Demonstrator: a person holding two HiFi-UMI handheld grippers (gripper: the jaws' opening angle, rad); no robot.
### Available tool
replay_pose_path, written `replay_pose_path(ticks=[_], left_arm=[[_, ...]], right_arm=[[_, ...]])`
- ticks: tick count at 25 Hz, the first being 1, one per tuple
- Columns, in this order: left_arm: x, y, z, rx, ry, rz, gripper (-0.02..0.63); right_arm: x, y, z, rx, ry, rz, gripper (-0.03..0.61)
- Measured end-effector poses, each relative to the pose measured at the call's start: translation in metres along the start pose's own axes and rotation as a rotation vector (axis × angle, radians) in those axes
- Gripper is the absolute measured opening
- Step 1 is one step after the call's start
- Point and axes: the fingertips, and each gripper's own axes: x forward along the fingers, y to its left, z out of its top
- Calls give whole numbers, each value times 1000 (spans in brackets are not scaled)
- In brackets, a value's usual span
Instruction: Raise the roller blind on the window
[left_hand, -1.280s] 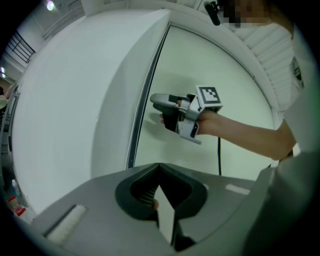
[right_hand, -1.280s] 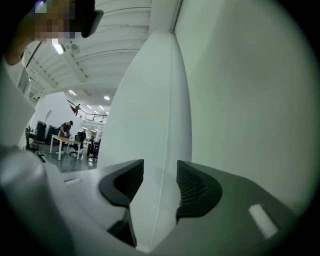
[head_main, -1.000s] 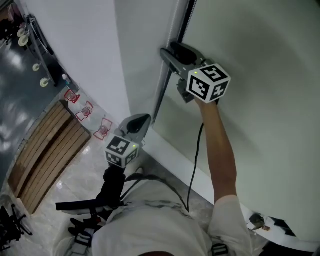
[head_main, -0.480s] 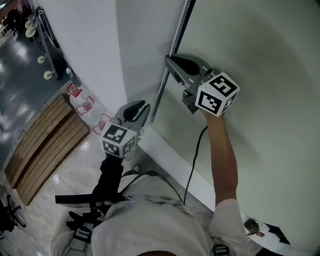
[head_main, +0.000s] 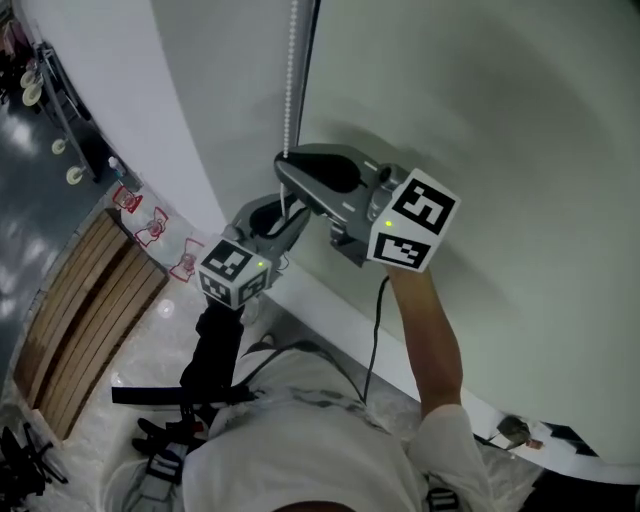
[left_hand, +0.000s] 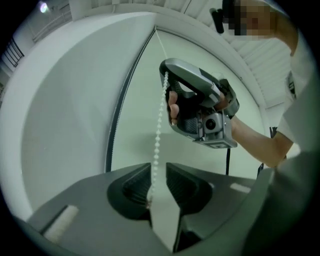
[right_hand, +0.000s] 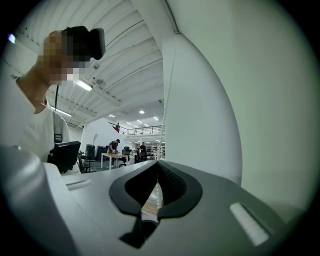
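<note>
The pale roller blind (head_main: 480, 120) fills the right of the head view. Its white bead chain (head_main: 291, 90) hangs down along the blind's left edge. My right gripper (head_main: 283, 165) points left at the chain and is shut on it. In the right gripper view the beads (right_hand: 157, 194) sit pinched between the closed jaws. My left gripper (head_main: 270, 215) is just below the right one. In the left gripper view the chain (left_hand: 159, 125) drops from the right gripper (left_hand: 167, 75) into the gap of the left gripper (left_hand: 158, 167), whose jaws stand apart around it.
A dark window track (left_hand: 117, 125) runs beside the blind, with a white sill (head_main: 330, 300) below. A slatted wooden bench (head_main: 80, 310) and red-and-white items (head_main: 150, 225) lie on the floor far below left. A black cable (head_main: 372, 330) hangs from the right gripper.
The right gripper has moved left and lower in the head view, drawing the chain with it. The left gripper has risen to sit directly under it.
</note>
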Motion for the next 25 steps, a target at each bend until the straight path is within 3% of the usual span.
replay_pose_path(ticks=[2,8,11,20,25], left_arm=[[3,-6,3,-27,-25,-30,-1],[5,-16,1,-105,-53,-126,-2],[5,-23,1,-137,-57,-157,-2],[18,-32,-9,-114,-25,-150,-2],[12,-28,-13,-98,0,-144,-2]], right_arm=[[-3,5,1,14,-11,6,8],[-9,0,1,-10,-26,-28,17],[-11,-4,9,-24,-25,-38,89],[-16,-43,78,-117,-109,-103,115],[7,-45,130,-193,-136,-93,132]])
